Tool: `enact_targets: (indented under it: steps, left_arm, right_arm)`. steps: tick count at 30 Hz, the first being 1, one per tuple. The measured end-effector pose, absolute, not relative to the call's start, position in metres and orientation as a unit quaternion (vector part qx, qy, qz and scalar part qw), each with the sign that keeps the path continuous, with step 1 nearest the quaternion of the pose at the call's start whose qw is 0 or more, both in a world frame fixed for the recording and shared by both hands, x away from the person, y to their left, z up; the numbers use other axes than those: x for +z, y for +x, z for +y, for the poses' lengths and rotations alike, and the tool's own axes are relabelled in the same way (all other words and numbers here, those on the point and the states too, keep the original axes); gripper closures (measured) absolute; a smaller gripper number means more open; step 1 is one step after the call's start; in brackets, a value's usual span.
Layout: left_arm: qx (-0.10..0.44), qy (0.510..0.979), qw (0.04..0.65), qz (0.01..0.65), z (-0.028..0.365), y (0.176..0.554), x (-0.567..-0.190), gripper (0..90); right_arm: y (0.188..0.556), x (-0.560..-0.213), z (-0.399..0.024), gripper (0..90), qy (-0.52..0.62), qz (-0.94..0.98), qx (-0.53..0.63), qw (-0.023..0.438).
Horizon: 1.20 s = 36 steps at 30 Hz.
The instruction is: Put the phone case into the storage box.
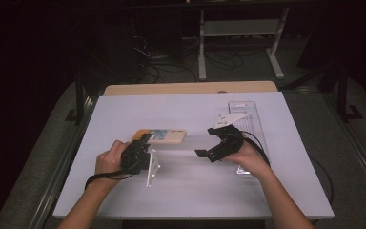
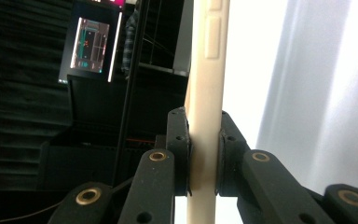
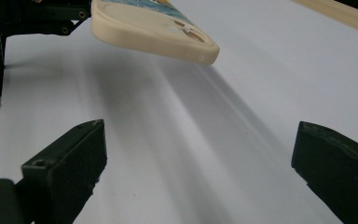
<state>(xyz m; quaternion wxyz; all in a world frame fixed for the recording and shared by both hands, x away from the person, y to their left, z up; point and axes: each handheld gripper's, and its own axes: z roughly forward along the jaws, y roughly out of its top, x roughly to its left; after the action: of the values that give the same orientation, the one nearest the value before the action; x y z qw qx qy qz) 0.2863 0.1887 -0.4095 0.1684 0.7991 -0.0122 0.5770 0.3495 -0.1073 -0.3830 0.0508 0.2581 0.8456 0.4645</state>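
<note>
The left gripper (image 2: 204, 161) had its jaws pinched tight on the thin edge of a cream phone case (image 2: 208, 93), which it held off the white table (image 1: 186, 191); in the high view the case (image 1: 164, 136) hung flat over the left middle of the table, with that gripper (image 1: 140, 151) at its near left end. The right gripper (image 3: 198, 168) was spread wide with nothing between its jaws, level with the table and aimed at the case's free end (image 3: 168, 32), near it but apart; from above it (image 1: 219, 143) sat right of centre. Because the grip caught only one end, the case would likely pivot or slip if the right gripper pushed on it before closing, and a drop onto the table seemed the main risk. A low approach might also scrape the right jaws on the surface. Counted: one phone case, two grippers, one clear tray (image 1: 248, 119) at the right, one small clear stand (image 1: 152, 168) just beside the left hand (image 1: 109, 160).
</note>
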Motion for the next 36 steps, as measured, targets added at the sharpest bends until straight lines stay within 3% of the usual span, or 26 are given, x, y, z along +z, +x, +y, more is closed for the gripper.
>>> enact_targets:
  steps: [36]
  left_arm:
    - [0.495,0.830,0.241,0.091,0.194,0.296,-0.396,79.1]
  right_arm:
    - [0.349,-0.383,-0.106,2.8,0.257,0.846,0.465,0.049]
